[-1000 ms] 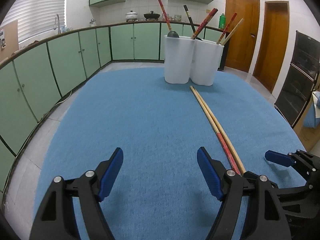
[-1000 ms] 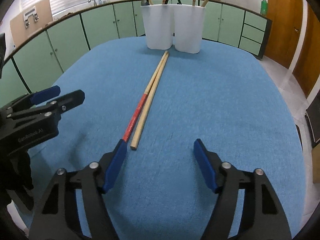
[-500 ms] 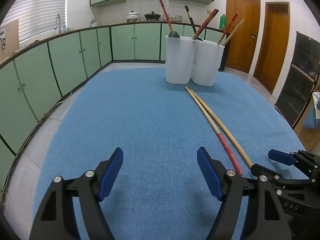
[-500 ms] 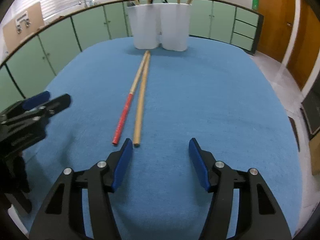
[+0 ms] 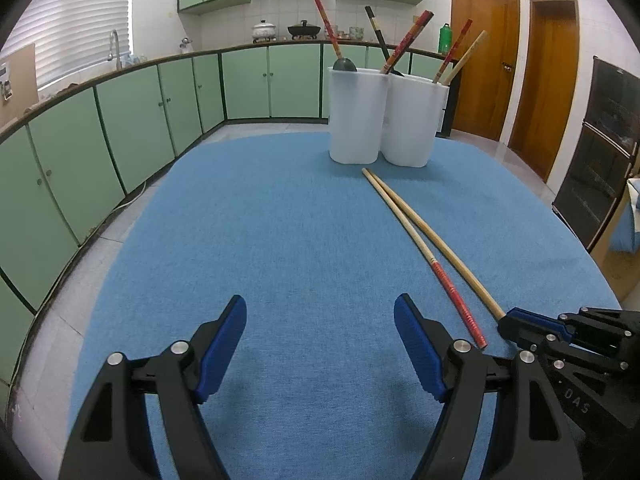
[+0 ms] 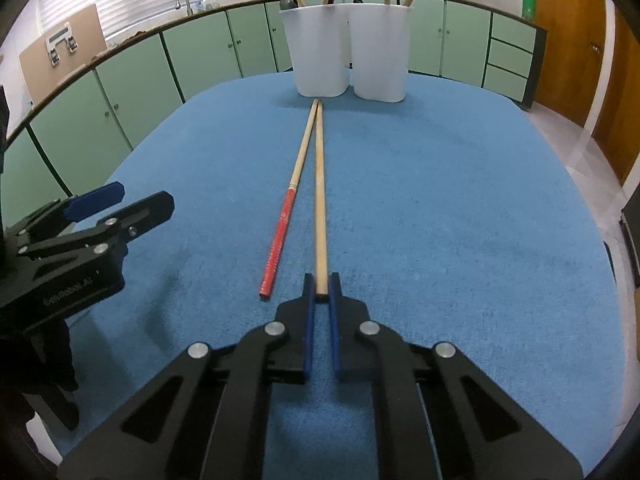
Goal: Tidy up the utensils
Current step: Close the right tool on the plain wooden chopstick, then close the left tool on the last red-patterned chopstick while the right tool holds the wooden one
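Two long chopsticks lie side by side on the blue cloth: a plain wooden one (image 6: 319, 196) and one with a red handle end (image 6: 285, 222). My right gripper (image 6: 320, 294) is shut on the near end of the plain chopstick, which still lies on the cloth. In the left wrist view the plain chopstick (image 5: 440, 246) and the red-ended one (image 5: 424, 248) run toward the right gripper (image 5: 516, 326). My left gripper (image 5: 320, 332) is open and empty, left of both chopsticks. Two white holders (image 6: 346, 50) (image 5: 384, 116) at the far end hold several utensils.
The blue cloth (image 5: 280, 240) covers the whole table. Green cabinets (image 5: 120, 128) curve around the left and back. Wooden doors (image 5: 516, 72) and a dark oven (image 5: 600, 152) stand to the right. The left gripper body shows at the left of the right wrist view (image 6: 80, 240).
My right gripper moved forward over the plain chopstick's near end and closed on it. My left gripper stayed open and nearly still.
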`<move>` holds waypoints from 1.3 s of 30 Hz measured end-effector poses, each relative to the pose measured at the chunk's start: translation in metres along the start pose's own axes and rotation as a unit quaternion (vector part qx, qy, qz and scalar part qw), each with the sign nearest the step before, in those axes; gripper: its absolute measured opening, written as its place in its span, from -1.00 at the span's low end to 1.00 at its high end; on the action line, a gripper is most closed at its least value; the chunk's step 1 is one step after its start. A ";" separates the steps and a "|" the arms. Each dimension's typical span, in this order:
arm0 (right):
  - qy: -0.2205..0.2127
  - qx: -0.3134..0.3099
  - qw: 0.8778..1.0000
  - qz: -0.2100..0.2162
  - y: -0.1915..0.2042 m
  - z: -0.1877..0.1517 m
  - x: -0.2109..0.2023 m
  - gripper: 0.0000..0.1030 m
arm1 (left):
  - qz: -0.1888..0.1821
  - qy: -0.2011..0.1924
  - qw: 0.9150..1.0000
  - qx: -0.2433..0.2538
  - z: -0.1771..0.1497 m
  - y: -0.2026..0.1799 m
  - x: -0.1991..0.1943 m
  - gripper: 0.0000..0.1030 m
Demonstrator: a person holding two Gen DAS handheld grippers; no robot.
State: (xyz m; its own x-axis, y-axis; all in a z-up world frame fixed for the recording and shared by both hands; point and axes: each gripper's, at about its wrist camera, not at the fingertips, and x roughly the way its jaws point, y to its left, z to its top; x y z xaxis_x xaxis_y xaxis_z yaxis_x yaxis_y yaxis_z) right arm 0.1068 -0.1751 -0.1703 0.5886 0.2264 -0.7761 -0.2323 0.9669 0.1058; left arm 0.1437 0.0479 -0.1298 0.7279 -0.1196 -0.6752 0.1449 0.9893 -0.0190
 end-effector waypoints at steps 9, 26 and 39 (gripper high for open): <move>-0.018 0.040 0.999 -0.029 -0.041 -0.003 -0.019 -0.89 | -0.028 0.013 0.999 -0.006 0.003 -0.028 0.001 0.45; -0.029 0.068 0.997 -0.027 -0.068 -0.005 -0.029 -0.89 | -0.025 0.074 0.997 -0.021 -0.005 -0.073 0.024 0.26; -0.023 0.064 0.997 -0.023 -0.065 -0.009 -0.021 -0.88 | 0.001 0.070 0.997 -0.038 -0.006 -0.068 0.022 -0.69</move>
State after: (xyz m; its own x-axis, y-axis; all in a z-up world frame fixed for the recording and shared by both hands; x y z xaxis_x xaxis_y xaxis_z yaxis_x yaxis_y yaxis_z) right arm 0.1026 -0.2435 -0.1661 0.6323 0.1835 -0.7527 -0.1055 0.9829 0.1510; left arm 0.1461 -0.0217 -0.1480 0.6267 -0.1108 -0.7714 0.0893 0.9935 -0.0702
